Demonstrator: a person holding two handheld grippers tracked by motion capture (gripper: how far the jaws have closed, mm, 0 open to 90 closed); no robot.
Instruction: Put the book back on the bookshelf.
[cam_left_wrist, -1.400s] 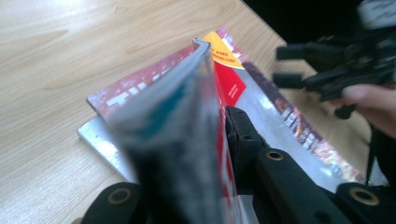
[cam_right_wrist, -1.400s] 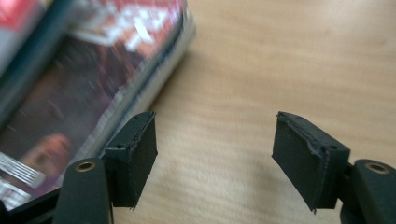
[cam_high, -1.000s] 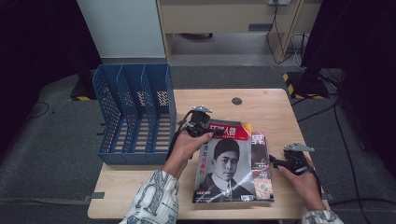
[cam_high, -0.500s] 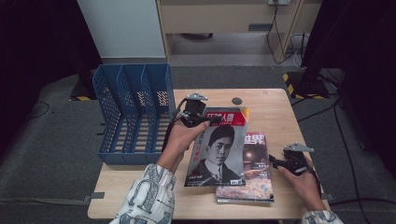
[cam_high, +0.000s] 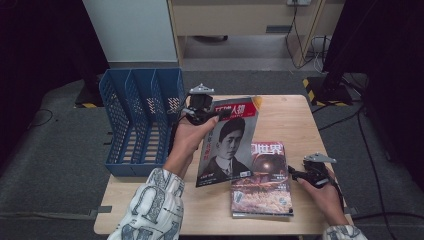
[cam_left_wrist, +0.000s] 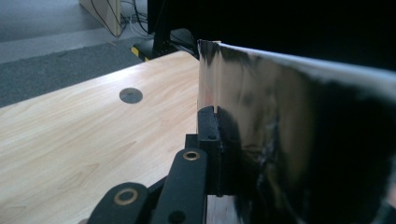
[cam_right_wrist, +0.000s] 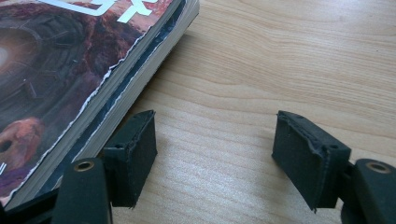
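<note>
Portrait magazine gripped and raised off the tabletop (cam_high: 280, 115).
Beside the blue file rack (cam_high: 140, 117), my left gripper (cam_high: 202, 109) jaws are clenched on the portrait magazine (cam_high: 227, 142), tilted above the stacked magazine (cam_high: 262, 180); my right gripper (cam_high: 300, 175) jaws sit released, beside that stack.

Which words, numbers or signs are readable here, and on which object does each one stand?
"人物": large white characters on the red top band of the portrait-cover magazine held up by the left claw; the first characters before them are blurred.
"世界": large white characters at the top of the dark reddish-cover magazine lying flat on the wooden table.
Small print on both covers: too small to read.
Blue plastic file rack: no text visible.
</note>
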